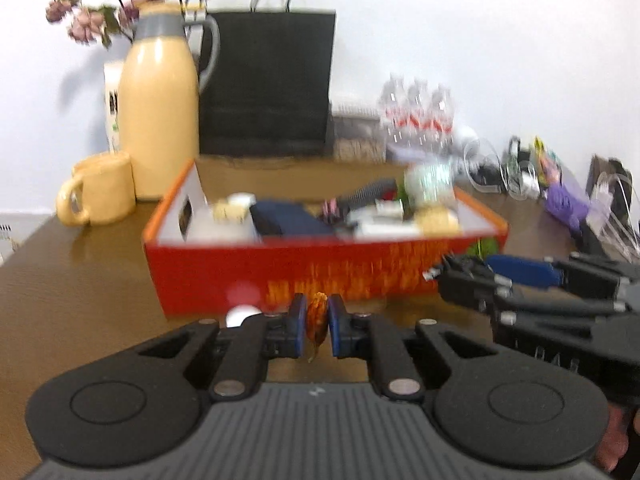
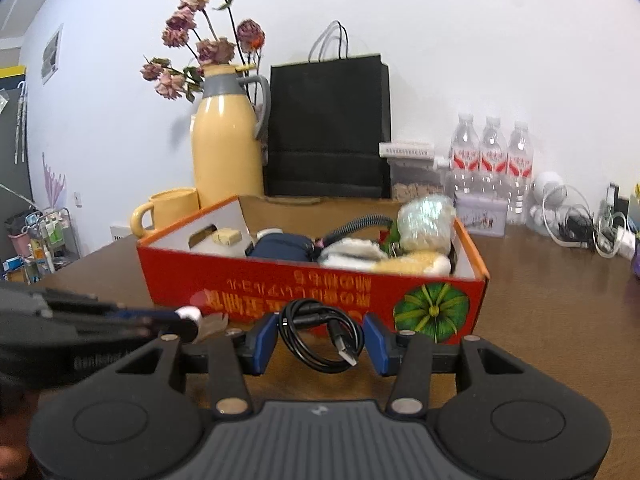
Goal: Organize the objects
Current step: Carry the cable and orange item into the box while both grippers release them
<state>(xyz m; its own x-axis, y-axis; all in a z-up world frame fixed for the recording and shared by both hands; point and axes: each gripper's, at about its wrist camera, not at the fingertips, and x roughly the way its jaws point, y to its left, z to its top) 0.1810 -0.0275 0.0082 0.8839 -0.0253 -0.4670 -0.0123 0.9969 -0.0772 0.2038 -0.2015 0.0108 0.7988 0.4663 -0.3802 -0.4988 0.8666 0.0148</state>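
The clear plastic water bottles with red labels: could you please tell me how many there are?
3, standing in a row by the wall: left water bottle, middle water bottle, right water bottle, right of the black paper bag. Others may be hidden.

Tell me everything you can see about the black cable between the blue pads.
The black cable is a thin, glossy cord wound into a small loose coil, with a flat metal USB plug at one end pointing down and right. It sits between the right gripper pads, in front of the red box, above the brown table.
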